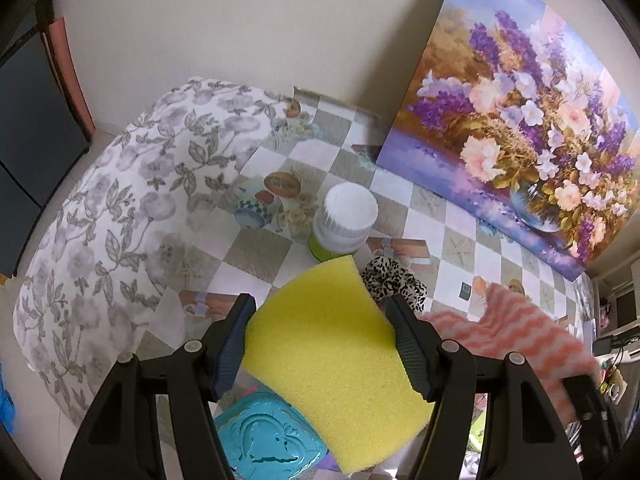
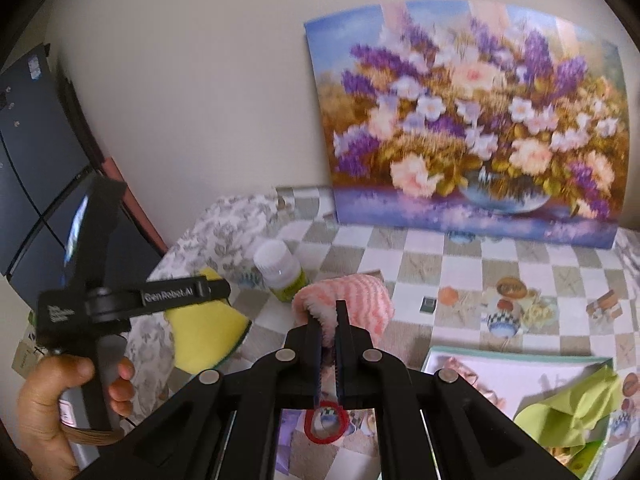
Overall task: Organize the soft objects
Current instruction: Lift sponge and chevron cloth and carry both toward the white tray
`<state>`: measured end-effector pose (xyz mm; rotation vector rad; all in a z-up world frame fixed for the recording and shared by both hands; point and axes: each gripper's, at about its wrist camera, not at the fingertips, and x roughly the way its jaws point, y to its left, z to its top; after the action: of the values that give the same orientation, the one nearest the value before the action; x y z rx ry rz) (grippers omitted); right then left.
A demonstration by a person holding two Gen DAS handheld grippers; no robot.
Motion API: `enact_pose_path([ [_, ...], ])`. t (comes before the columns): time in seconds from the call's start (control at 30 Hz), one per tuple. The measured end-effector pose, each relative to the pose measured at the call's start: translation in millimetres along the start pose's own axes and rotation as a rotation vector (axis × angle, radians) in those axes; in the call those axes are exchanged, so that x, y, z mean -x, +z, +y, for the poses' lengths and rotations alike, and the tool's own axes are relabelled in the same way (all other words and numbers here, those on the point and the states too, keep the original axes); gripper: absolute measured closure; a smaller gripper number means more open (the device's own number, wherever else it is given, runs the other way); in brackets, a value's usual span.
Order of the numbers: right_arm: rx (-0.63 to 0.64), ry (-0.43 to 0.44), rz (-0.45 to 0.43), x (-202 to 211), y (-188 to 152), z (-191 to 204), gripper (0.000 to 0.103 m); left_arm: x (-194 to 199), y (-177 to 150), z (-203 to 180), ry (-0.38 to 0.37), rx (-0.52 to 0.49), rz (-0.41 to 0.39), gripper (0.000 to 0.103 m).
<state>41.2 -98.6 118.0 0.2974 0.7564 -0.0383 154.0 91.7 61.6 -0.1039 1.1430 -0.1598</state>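
- Two grips are full: my left gripper (image 1: 320, 344) clamps the yellow sponge (image 1: 332, 364) across its width, long axis running away from me.
- My right gripper (image 2: 329, 320) pinches the pink striped cloth (image 2: 352, 296), which bunches just beyond the tips.
- Below, the checkered table (image 2: 460, 280) lies clear of both loads.

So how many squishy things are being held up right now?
2. The yellow sponge sits between the left gripper's fingers, and the pink striped cloth is pinched in the right gripper. Other soft things may be hidden.
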Motion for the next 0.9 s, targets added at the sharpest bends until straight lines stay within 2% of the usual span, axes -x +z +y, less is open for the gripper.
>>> enact_pose_path([
  [0.2, -0.027, -0.027, -0.052, 24.3, 7.8, -12.0, 0.099, 11.0, -0.9, -6.8, -0.004, -0.014, -0.025, 0.034],
  [0.3, -0.061, -0.075, -0.064, 33.7, 8.0, -27.6, 0.099, 18.5, -2.2, -14.3, -0.008, -0.031, -0.042, 0.034],
  [0.5, -0.139, -0.11, -0.112, 58.6, 6.0, -60.2, 0.099, 28.4, -6.7, -34.3, -0.022, -0.069, -0.059, 0.034],
  [0.73, -0.251, -0.185, -0.188, 99.0, -0.1, -106.2, 0.099, 37.5, -18.4, -75.6, -0.052, -0.152, -0.069, 0.034],
  [0.9, -0.315, -0.247, -0.201, 117.8, -11.0, -134.8, 0.099, 41.8, -33.0, -115.3, -0.079, -0.236, -0.066, 0.034],
])
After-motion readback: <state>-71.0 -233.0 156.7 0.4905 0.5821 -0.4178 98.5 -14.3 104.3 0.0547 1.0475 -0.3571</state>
